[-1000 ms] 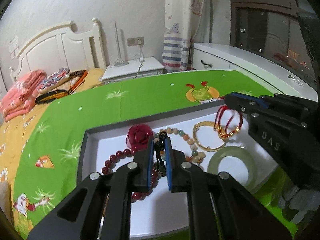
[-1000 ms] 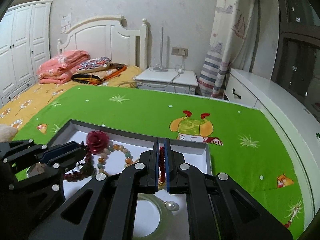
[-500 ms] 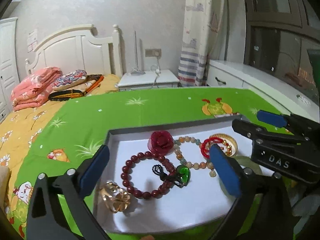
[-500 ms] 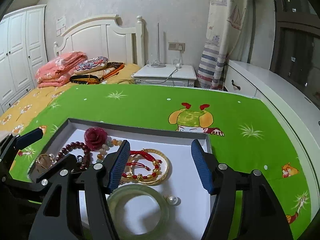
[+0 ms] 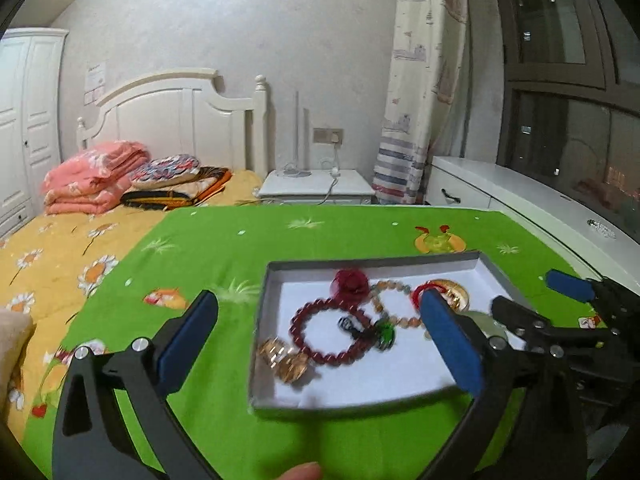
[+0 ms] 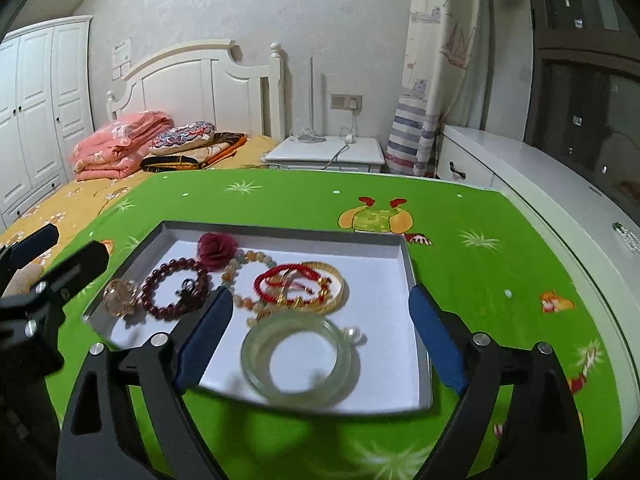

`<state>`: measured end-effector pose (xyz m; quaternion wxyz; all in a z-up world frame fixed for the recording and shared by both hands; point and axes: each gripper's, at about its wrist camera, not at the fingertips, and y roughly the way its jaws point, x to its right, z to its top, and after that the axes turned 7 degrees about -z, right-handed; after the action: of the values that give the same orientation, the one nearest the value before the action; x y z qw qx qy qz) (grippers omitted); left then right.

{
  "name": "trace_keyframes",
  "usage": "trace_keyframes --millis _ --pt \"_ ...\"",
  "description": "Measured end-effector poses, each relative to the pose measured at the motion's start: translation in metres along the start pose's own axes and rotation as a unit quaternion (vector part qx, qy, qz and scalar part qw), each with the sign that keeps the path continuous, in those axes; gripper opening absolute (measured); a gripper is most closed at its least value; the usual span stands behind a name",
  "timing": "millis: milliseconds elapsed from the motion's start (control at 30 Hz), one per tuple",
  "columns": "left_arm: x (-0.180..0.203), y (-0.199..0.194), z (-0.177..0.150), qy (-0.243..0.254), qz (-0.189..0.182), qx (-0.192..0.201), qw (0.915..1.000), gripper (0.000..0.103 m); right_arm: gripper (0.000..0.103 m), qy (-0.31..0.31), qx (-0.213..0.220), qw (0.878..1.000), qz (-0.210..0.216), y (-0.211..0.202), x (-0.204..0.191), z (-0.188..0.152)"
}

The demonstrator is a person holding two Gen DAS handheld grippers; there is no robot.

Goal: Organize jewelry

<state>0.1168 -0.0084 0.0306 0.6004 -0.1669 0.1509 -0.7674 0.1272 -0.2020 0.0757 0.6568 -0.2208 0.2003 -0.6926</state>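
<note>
Tray (image 6: 414, 280): shallow, white-lined, on the green bedspread (image 6: 480, 276); holds all jewelry.
Jade bangle (image 6: 301, 360): tray's near edge.
Red cord bracelet (image 6: 298, 282): tray centre, lying over the gold bangle (image 6: 336, 286).
Dark red bead bracelet (image 6: 174, 290): tray's left part, beside the rose (image 6: 217, 249).
Left gripper (image 5: 320, 344): fingers spread wide, empty, above the tray's left side.
Right gripper (image 6: 320, 340): fingers spread wide, empty, framing the jade bangle.

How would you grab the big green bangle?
Pinch the jade bangle across its near rim, one finger inside the hole, one outside, coming from above. It lies flat in the tray, and that side is free of the pearl.
</note>
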Motion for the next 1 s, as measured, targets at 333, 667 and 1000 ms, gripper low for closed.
trace_keyframes --millis 333,667,1000 --pt "-0.004 -0.03 -0.032 -0.001 0.019 -0.014 0.9997 0.098 0.084 -0.004 0.008 1.0 0.012 -0.041 -0.005 -0.028" --pt "0.001 -0.044 -0.058 -0.012 0.023 -0.038 0.9989 0.098 0.084 -0.014 0.002 1.0 0.003 -0.059 0.0 -0.048" --pt "0.016 -0.048 -0.059 0.014 0.027 -0.028 0.9991 0.098 0.084 -0.027 -0.011 1.0 0.001 -0.056 -0.001 -0.06"
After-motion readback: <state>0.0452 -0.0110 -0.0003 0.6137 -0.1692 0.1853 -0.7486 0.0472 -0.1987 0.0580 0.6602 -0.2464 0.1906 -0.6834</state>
